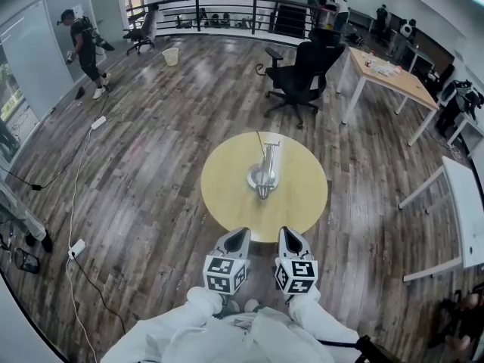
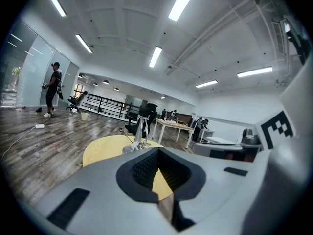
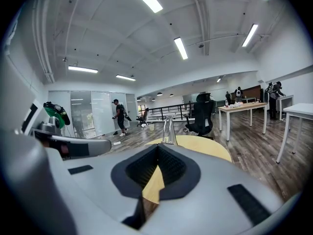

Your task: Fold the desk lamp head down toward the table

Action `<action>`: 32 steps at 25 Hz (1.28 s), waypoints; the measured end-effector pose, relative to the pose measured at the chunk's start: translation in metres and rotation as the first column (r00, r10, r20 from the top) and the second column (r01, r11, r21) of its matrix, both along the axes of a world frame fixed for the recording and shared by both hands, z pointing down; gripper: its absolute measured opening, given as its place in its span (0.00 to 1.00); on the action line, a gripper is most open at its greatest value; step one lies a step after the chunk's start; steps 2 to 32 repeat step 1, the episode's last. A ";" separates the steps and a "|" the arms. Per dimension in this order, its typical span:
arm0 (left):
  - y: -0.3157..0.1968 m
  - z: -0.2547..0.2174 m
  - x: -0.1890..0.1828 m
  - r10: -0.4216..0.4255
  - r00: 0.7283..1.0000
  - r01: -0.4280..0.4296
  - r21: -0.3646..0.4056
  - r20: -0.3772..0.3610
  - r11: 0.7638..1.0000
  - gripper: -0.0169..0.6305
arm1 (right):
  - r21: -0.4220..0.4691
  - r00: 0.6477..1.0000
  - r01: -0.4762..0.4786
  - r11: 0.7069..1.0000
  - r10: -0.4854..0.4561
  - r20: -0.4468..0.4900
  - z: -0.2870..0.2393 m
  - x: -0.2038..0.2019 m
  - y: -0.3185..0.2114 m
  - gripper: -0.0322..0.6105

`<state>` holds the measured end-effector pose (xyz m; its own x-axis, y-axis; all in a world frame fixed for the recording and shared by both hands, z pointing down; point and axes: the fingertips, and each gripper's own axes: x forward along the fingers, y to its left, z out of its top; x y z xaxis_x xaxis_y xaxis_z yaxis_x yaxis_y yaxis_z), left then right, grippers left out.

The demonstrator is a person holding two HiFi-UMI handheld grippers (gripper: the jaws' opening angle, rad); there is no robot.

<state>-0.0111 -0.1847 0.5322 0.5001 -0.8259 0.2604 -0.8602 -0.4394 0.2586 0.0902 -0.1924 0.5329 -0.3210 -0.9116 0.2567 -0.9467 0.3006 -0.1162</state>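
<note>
A silver desk lamp (image 1: 265, 174) stands near the middle of a round yellow table (image 1: 227, 195), its arm upright; it also shows as the lamp (image 2: 141, 133) and the lamp (image 3: 169, 130) in the two gripper views. My left gripper (image 1: 239, 234) and right gripper (image 1: 286, 233) hover side by side at the table's near edge, well short of the lamp. Both point at it. The left gripper (image 2: 157, 152) is shut with nothing in it, and the right gripper (image 3: 158, 148) is likewise shut and empty.
A black office chair (image 1: 301, 74) and a wooden desk (image 1: 389, 78) stand beyond the table. A white table (image 1: 465, 210) is at the right. Cables and a power strip (image 1: 76, 248) lie on the wood floor at the left. A person (image 1: 85, 48) stands far left.
</note>
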 end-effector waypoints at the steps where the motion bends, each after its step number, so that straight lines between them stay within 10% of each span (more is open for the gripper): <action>1: 0.000 0.000 0.000 0.002 1.000 -0.002 -0.001 0.001 1.000 0.03 | 0.000 1.000 0.000 1.000 0.000 -0.001 0.000 0.000 0.000 0.07; 32: 0.000 0.000 0.000 0.002 1.000 -0.002 -0.001 0.001 1.000 0.03 | 0.000 1.000 0.000 1.000 0.000 -0.001 0.000 0.000 0.000 0.07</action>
